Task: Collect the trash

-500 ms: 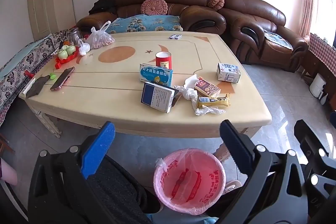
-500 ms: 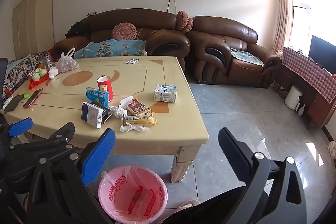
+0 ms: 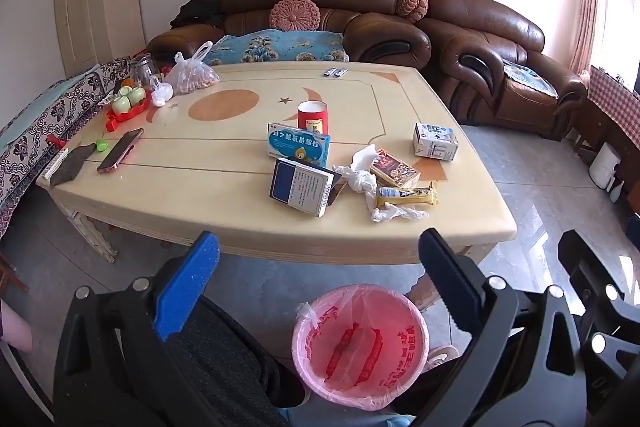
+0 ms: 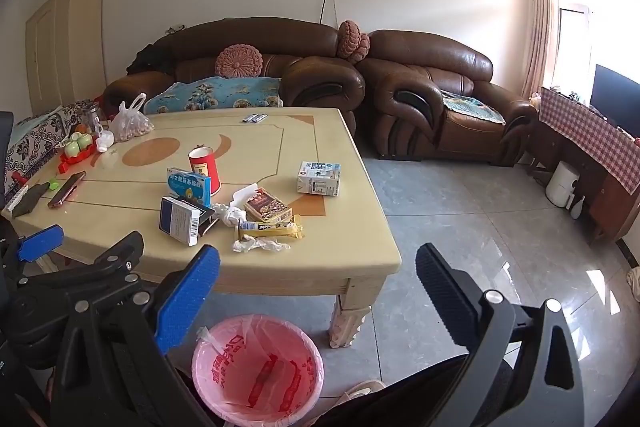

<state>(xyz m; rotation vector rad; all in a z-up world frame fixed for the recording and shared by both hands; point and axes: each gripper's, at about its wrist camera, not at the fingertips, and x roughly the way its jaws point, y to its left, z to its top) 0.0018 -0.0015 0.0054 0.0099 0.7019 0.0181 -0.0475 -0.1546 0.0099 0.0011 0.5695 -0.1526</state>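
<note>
The pink-lined waste bin [image 3: 360, 347] [image 4: 258, 371] stands on the floor in front of the cream table [image 3: 180, 187] [image 4: 120, 211]. Near the table's front right lie a crumpled tissue [image 3: 362, 179], a yellow wrapper [image 3: 406, 195] [image 4: 270, 229], a scrap of white plastic [image 3: 394, 213], a brown snack box [image 3: 394, 169], a blue-and-white box [image 3: 302, 187] [image 4: 180, 221], a light-blue box [image 3: 298, 145], a red cup [image 3: 313, 117] and a milk carton [image 3: 435, 141] [image 4: 319, 178]. My left gripper [image 3: 316, 247] and right gripper [image 4: 318, 259] hover short of the table, both open and holding nothing.
A phone [image 3: 120, 150], a red tray of green cups [image 3: 128, 103] and a plastic bag [image 3: 192, 75] sit at the table's left end. Brown sofas [image 3: 500, 67] stand behind. A person's legs [image 3: 224, 367] are beside the bin. Tiled floor [image 4: 480, 235] lies to the right.
</note>
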